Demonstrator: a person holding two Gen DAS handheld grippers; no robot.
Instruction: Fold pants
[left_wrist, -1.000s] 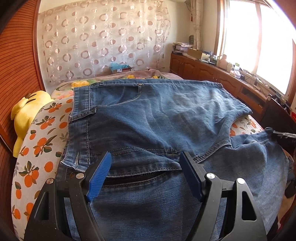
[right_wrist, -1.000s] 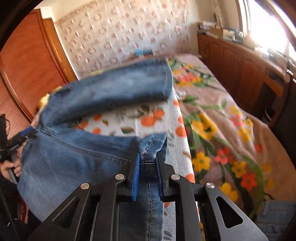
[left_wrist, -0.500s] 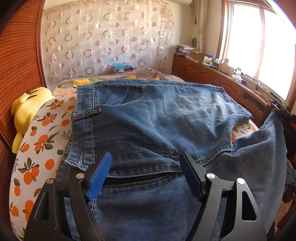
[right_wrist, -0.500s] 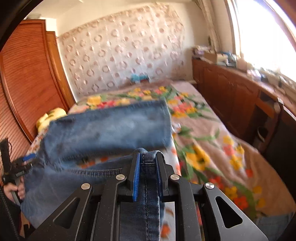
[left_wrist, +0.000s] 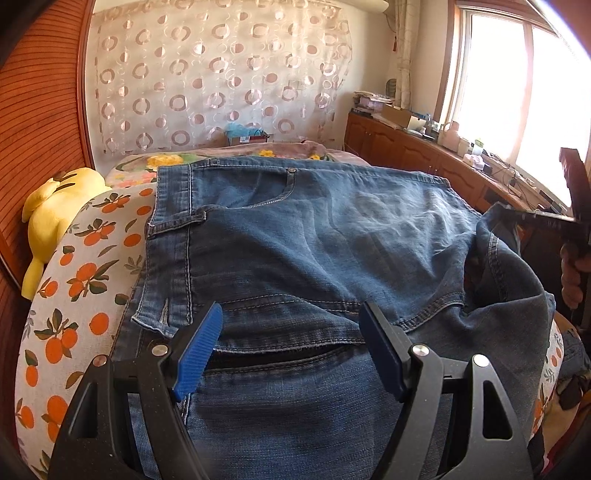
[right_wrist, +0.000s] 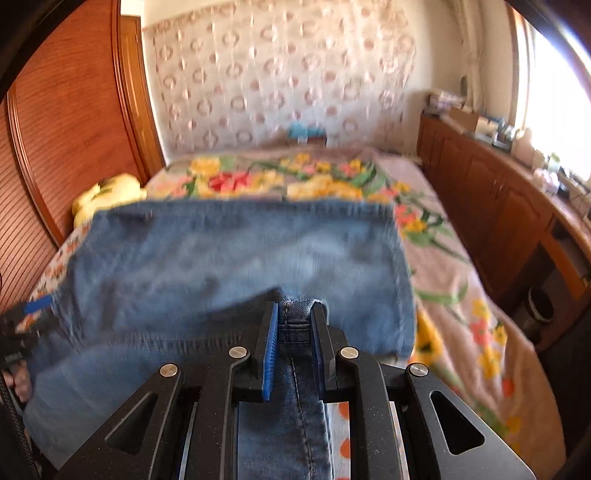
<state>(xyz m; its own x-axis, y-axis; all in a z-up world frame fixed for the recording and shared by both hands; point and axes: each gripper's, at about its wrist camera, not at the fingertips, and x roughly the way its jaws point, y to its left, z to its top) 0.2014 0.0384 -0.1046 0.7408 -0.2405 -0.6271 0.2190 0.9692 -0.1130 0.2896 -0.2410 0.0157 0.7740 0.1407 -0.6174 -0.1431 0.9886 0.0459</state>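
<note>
Blue denim pants (left_wrist: 295, 251) lie on the bed, waistband at the far end, one leg doubled back over the seat. My left gripper (left_wrist: 291, 343) is open and empty, its blue pads just above the denim near the back pocket. My right gripper (right_wrist: 293, 332) is shut on a thick seamed fold of the pants (right_wrist: 295, 321) and holds it lifted over the blurred denim (right_wrist: 221, 258). The right gripper also shows in the left wrist view (left_wrist: 569, 218) at the far right, with the lifted leg draped from it.
The bed carries an orange-print sheet (left_wrist: 74, 288) and a floral blanket (right_wrist: 461, 295). A yellow plush toy (left_wrist: 51, 221) lies at the left edge by the wooden wardrobe (left_wrist: 33, 110). Wooden cabinets (right_wrist: 498, 206) with clutter run under the window on the right.
My right gripper has lifted the pant leg and carried it forward over the seat of the pants. My left gripper has stayed open in place.
</note>
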